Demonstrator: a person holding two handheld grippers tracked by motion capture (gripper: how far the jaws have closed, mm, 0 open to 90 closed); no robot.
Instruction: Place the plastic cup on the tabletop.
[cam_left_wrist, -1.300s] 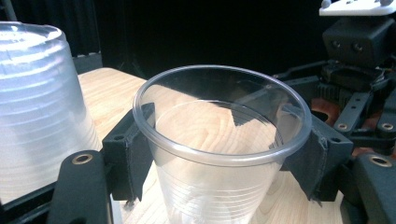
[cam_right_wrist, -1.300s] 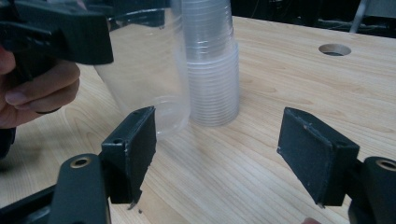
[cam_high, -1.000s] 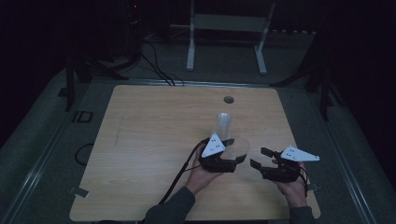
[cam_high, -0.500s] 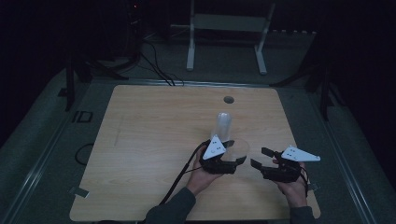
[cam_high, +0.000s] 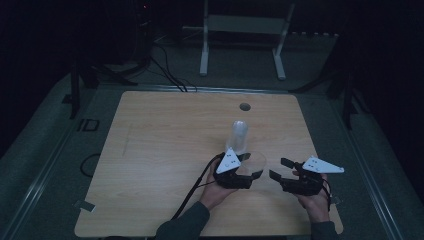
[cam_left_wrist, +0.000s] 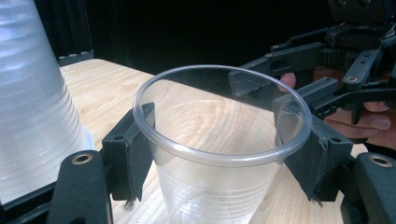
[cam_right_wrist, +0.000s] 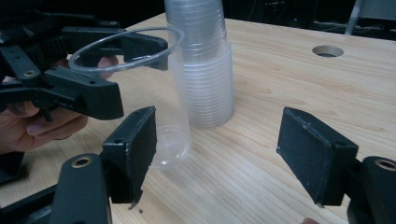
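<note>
A single clear plastic cup (cam_left_wrist: 219, 140) sits upright between the jaws of my left gripper (cam_left_wrist: 219, 161), which is shut on it just under the rim. From above, that cup (cam_high: 254, 161) and left gripper (cam_high: 251, 168) are at the table's front centre. The cup's base (cam_right_wrist: 172, 154) is at or just above the wood. Behind it, an upside-down stack of clear cups (cam_high: 239, 136) (cam_right_wrist: 208, 70) (cam_left_wrist: 32, 102) stands on the table. My right gripper (cam_high: 278, 168) (cam_right_wrist: 224, 154) is open, just right of the held cup, with nothing between its pads.
The wooden table (cam_high: 165, 145) has a round hole (cam_high: 244, 106) (cam_right_wrist: 327, 51) near its far edge. A black cable (cam_high: 192, 187) trails from the left gripper toward the front edge. A white metal stand (cam_high: 242, 35) is on the floor beyond the table.
</note>
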